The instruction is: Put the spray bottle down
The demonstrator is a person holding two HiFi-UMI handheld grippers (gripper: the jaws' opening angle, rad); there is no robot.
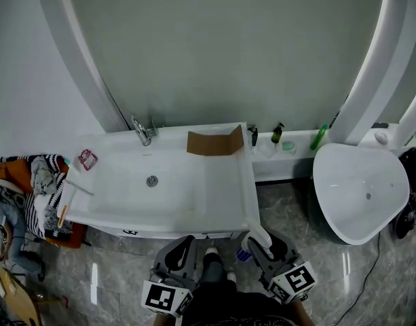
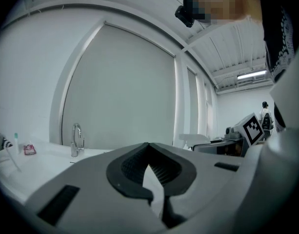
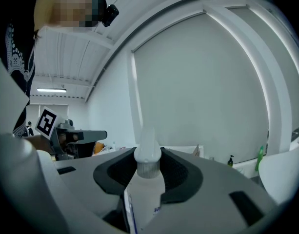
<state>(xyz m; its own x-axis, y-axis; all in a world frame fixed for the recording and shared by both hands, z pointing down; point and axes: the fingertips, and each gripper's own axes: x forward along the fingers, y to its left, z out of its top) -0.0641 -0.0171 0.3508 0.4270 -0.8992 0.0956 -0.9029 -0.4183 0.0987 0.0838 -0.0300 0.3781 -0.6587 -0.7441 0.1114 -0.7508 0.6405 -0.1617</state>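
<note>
Right gripper (image 3: 148, 152) clamped on a white spray bottle (image 3: 145, 191), bottle upright between its jaws with the nozzle poking above them, left gripper (image 2: 149, 149) alongside, jaws pressed together on nothing, white sink (image 1: 194, 197) just ahead of both, faucet (image 2: 77, 139) at its far edge

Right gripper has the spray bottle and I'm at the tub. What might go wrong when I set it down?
1. The bathtub rim looks narrow. The spray bottle, held upright in the right gripper, might tip or slide into the tub on release.
2. The ledge already holds a dark pump bottle and a green bottle. Setting down there may knock them over.
</note>
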